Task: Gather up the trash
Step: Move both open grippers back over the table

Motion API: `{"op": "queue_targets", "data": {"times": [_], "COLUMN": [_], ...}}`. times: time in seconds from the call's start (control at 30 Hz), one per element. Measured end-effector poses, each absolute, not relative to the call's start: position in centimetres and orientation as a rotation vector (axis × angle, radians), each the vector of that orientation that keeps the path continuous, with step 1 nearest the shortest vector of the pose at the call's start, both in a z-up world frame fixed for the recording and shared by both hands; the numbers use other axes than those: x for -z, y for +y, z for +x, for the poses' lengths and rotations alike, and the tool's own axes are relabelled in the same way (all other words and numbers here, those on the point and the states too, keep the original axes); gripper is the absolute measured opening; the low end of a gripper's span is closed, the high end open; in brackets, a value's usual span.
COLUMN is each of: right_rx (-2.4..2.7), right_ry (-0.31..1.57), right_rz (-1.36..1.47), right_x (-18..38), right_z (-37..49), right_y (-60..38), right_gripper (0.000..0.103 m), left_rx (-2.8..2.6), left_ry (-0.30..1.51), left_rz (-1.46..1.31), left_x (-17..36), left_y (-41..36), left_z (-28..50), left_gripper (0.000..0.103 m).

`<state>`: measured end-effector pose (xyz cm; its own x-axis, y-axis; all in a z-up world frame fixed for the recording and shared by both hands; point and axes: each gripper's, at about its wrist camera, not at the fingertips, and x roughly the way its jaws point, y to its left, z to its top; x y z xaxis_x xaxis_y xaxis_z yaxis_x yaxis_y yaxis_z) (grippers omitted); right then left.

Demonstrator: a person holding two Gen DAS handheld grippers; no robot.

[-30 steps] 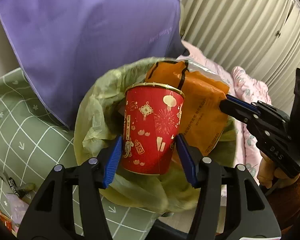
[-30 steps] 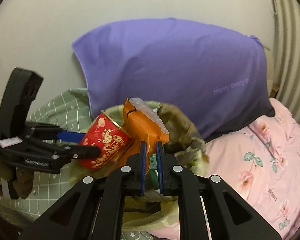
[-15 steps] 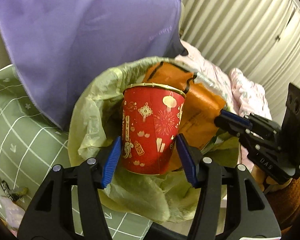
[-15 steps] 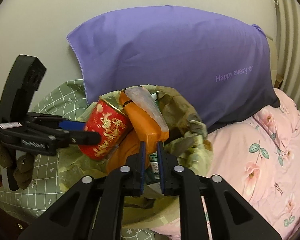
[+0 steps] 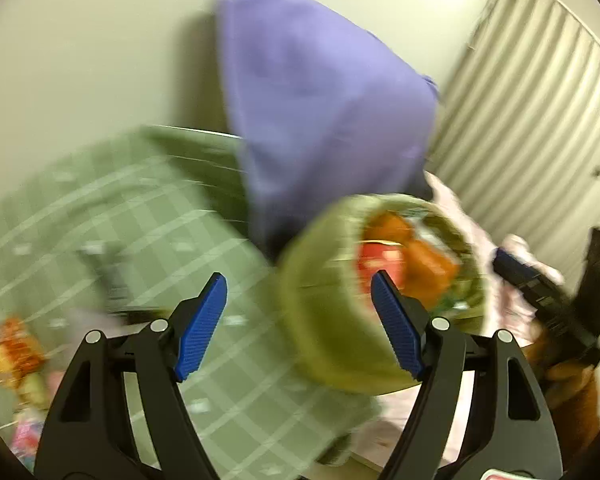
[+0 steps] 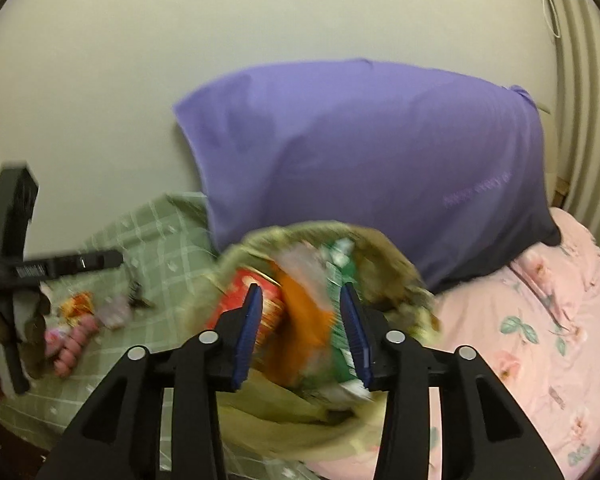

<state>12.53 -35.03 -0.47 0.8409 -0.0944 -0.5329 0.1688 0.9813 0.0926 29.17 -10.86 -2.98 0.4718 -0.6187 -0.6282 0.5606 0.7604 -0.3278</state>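
Left tongs point(image 5: 298, 326) opening, empty, nearer the loose wrappers point(image 5: 14, 354) lying at 9 o'clock on the bed; right tongs point(image 6: 302, 330) opening, unclamped, over the full trash bag point(image 6: 260, 404) at 12.

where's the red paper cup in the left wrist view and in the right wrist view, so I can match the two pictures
Left wrist view: red paper cup right of centre, blurred, inside the green trash bag, just above the right blue pad.
Right wrist view: the cup lower centre, in the bag, partly behind the gripper's left pad.
Shared landmark: purple pillow against the wall behind the bag.
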Motion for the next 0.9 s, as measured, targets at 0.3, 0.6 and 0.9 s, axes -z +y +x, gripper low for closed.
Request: {"op": "queue_targets", "data": {"times": [0.3,0.6,0.9], "right_rx": [-0.119,-0.298,-0.355], "right_ry": [0.535,0.681,0.81], "right_rz": [0.17,0.087,-0.028], "right_x": [0.8,5.5,11.7], "right_z": [17.4,24.1,29.8], "right_y": [-28.9,-21.5,-15.3], "right_gripper": [0.05,0.057,0.057], "left_rx": [0.382,0.168,0.049], "left_ry": [0.819,0.801,0.842], "left_rz": [-0.159,-0.237,-0.25], "left_x": [6.1,7.3,8.8], "left_y": [2.6,10.7,15.7], "left_z": [28.3,26.6,24.0], "left_gripper": [0.071,0.071,0.071]}}
